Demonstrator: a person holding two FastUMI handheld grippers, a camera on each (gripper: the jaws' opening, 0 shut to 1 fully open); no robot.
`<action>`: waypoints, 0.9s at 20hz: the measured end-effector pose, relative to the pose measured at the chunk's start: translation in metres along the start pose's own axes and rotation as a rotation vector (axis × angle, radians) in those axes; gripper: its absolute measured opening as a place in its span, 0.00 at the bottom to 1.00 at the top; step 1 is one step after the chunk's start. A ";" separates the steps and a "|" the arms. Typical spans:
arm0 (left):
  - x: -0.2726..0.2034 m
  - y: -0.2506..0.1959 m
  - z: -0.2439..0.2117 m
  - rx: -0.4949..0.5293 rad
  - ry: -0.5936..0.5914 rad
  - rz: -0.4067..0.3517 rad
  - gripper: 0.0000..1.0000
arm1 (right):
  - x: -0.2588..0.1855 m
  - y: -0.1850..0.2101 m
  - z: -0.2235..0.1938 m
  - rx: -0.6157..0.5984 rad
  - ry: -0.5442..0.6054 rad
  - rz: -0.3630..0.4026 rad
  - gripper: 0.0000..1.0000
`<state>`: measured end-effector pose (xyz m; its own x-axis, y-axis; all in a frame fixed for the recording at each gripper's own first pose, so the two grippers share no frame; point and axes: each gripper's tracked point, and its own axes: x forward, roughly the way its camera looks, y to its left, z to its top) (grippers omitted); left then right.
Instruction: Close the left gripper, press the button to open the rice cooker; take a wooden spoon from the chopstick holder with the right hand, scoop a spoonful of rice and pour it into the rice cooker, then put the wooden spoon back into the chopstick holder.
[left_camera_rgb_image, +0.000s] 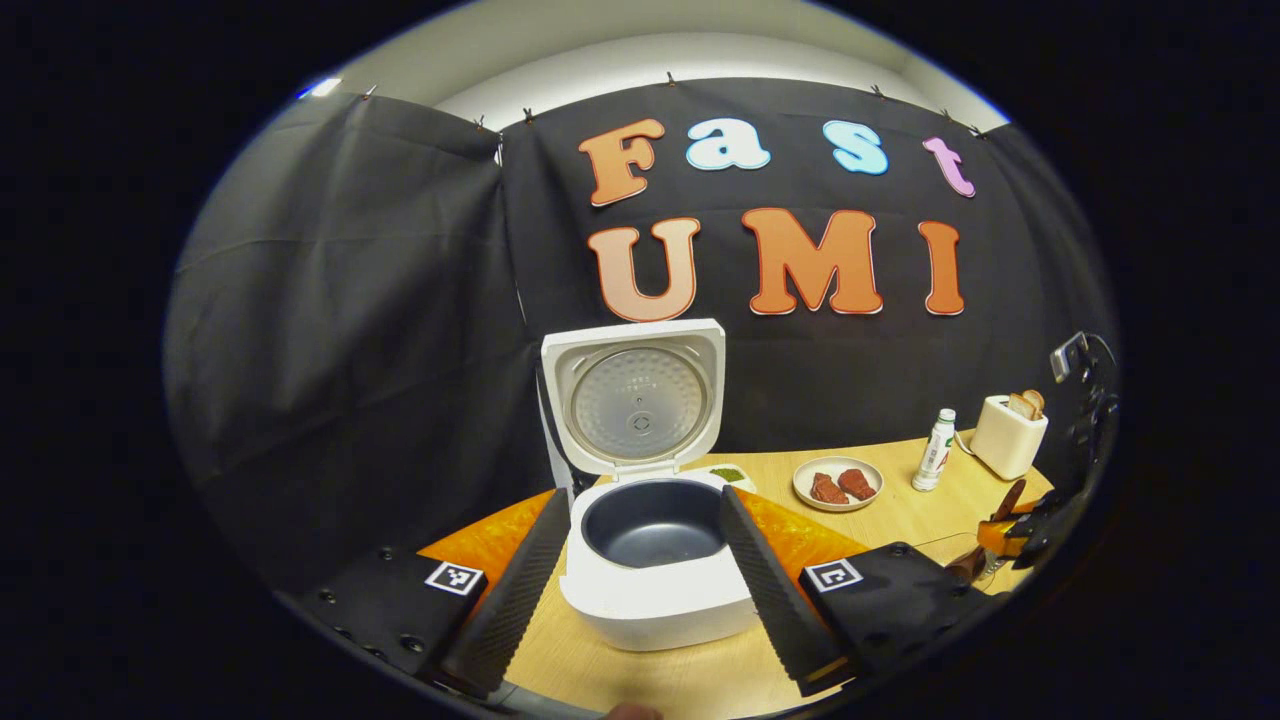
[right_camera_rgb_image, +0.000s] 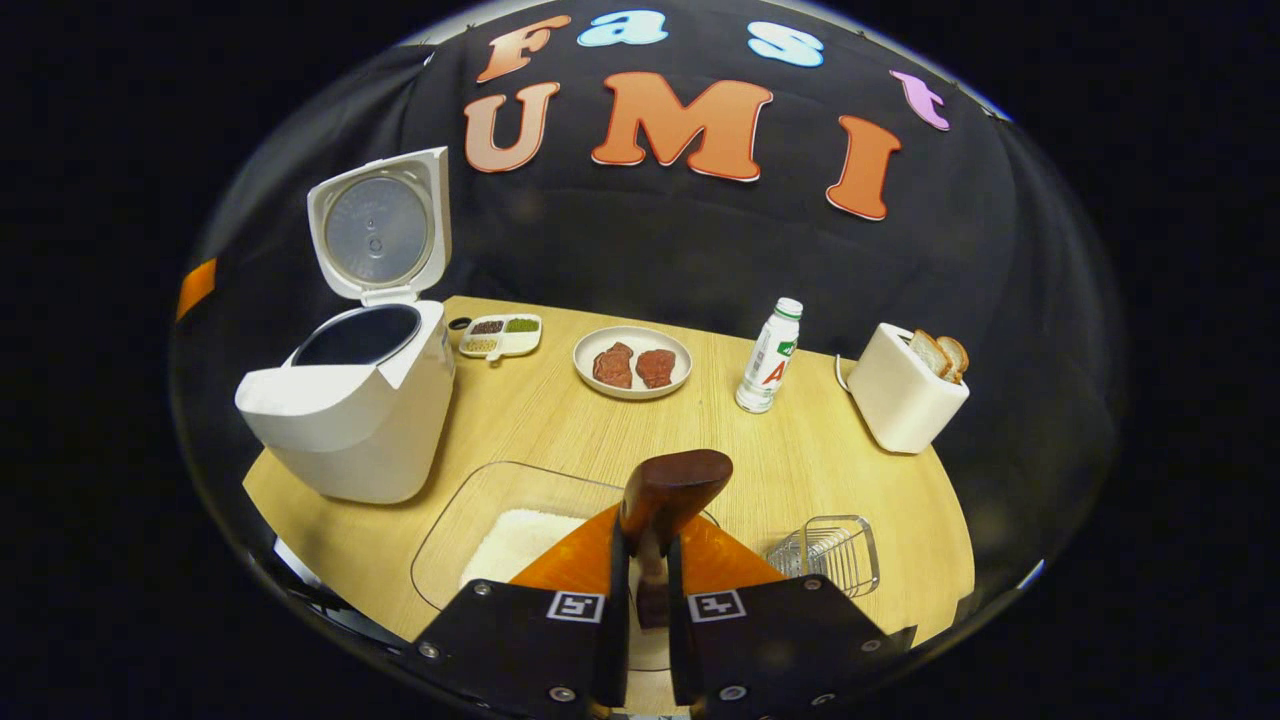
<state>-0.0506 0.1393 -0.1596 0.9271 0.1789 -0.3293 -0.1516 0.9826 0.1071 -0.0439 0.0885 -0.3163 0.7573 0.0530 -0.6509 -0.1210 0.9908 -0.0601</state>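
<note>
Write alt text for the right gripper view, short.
The right tool is shut on a wooden spoon, held over a clear container of rice on a wooden table. The white rice cooker stands open at left; a wire chopstick holder sits at right.

The left gripper (left_camera_rgb_image: 645, 570) hangs over the table (left_camera_rgb_image: 900, 515) with its fingers spread wide, one on each side of the rice cooker (left_camera_rgb_image: 655, 580), whose lid (left_camera_rgb_image: 635, 395) stands upright above the dark pot. Behind it to the right lie a plate (left_camera_rgb_image: 838, 484) with two reddish pieces, a bottle (left_camera_rgb_image: 934, 450) and a toaster (left_camera_rgb_image: 1008, 436) with bread. At the far right edge the other gripper (left_camera_rgb_image: 1030, 525) shows with a wooden spoon (left_camera_rgb_image: 1008, 498).
</note>
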 end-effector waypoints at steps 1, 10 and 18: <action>-0.004 0.001 -0.002 0.005 0.006 0.006 1.00 | 0.001 0.001 0.003 -0.003 -0.013 0.004 0.17; -0.019 0.008 -0.007 0.012 0.037 0.050 1.00 | 0.014 -0.008 0.008 0.002 -0.089 0.015 0.17; -0.020 0.009 -0.008 0.008 0.041 0.061 1.00 | 0.012 -0.015 0.001 0.002 -0.100 -0.007 0.17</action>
<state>-0.0735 0.1446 -0.1596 0.9015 0.2401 -0.3600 -0.2043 0.9695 0.1351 -0.0327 0.0748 -0.3222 0.8186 0.0582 -0.5713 -0.1144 0.9914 -0.0630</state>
